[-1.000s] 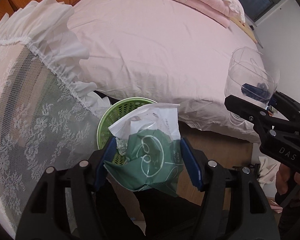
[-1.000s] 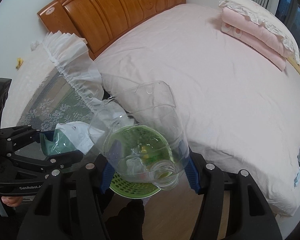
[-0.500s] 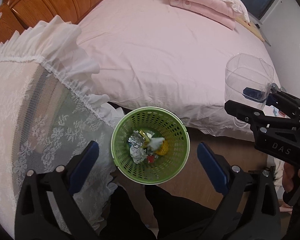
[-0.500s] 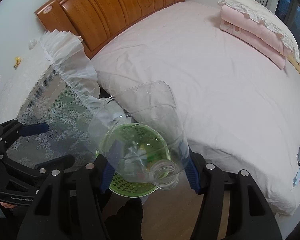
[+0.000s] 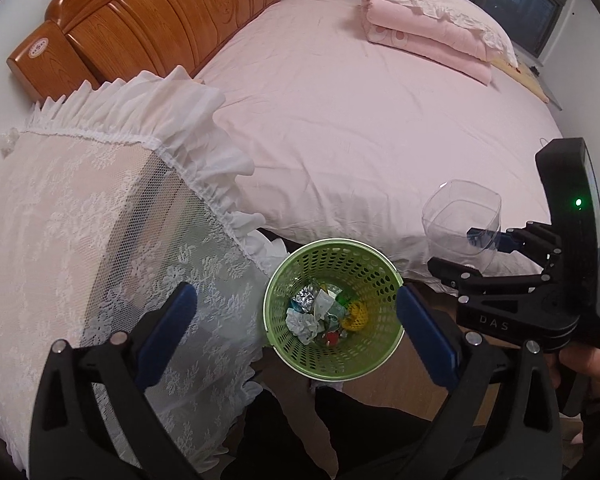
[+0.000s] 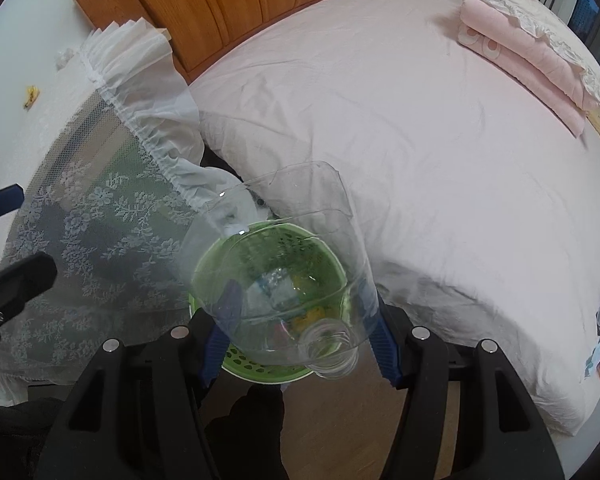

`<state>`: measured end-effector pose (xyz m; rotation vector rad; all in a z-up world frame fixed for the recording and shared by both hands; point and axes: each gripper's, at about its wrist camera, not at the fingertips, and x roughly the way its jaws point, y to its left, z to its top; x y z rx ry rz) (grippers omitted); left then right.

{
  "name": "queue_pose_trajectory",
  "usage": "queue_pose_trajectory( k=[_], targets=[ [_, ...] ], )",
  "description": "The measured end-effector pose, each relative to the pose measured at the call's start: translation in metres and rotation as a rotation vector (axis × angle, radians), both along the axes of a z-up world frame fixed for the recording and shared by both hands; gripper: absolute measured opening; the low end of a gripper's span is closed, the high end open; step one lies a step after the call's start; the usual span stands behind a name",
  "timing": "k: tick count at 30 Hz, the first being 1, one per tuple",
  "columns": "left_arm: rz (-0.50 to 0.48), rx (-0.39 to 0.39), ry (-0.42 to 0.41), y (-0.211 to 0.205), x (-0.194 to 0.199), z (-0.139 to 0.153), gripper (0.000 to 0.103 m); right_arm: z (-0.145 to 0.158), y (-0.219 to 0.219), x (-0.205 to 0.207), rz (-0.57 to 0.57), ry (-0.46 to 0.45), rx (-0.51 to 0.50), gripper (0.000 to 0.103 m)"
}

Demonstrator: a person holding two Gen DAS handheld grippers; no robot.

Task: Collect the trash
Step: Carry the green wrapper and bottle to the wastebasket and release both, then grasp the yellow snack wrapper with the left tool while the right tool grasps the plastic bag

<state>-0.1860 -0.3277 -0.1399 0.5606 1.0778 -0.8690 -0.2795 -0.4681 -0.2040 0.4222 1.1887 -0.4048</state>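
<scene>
Left gripper point(image 5: 296, 328) fingers apart, empty, above green basket point(image 5: 384, 344); right gripper point(image 6: 296, 338) fingers clamped on cut clear plastic bottle point(image 6: 284, 264)

Both wrist cameras look steeply down from above the bedside. The left wrist view sits higher, over the green trash basket point(image 5: 333, 312); the right wrist view sees it close, through a clear plastic bottle point(image 6: 284, 272). Both share the pink bed point(image 5: 360, 128) and wooden headboard point(image 5: 160, 20).

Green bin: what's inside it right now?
The green bin holds crumpled white paper, foil, something yellow and a red scrap. Anything under that pile is hidden.
</scene>
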Motion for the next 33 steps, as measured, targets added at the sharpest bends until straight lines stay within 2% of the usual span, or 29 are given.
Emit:
queue_pose_trajectory(
  k=[6, 8, 9, 10, 15, 21, 33],
  targets=[
    [0.05, -0.008, -0.003, 0.014, 0.01, 0.004, 0.095, -0.015, 0.012, 0.009, 0.045, 0.032, 0.04, 0.062],
    [0.064, -0.012, -0.003, 0.018, 0.013, 0.006, 0.095, -0.018, 0.017, 0.011, 0.062, 0.047, 0.035, 0.08],
    [0.071, -0.013, -0.005, 0.02, 0.015, 0.006, 0.095, -0.017, 0.019, 0.012, 0.059, 0.053, 0.009, 0.096],
    [0.077, -0.014, -0.006, 0.023, 0.017, 0.007, 0.095, -0.016, 0.022, 0.013, 0.054, 0.057, -0.026, 0.101],
    [0.125, -0.02, -0.009, 0.037, 0.03, 0.011, 0.095, -0.016, 0.022, 0.021, 0.035, 0.077, -0.027, 0.101],
    [0.219, -0.045, -0.025, 0.065, 0.054, 0.023, 0.095, 0.0, 0.016, 0.033, 0.016, 0.039, -0.016, 0.101],
    [0.463, -0.083, -0.083, 0.148, 0.13, 0.048, 0.095, 0.048, 0.056, 0.106, 0.163, -0.048, -0.061, 0.101]
  ],
)
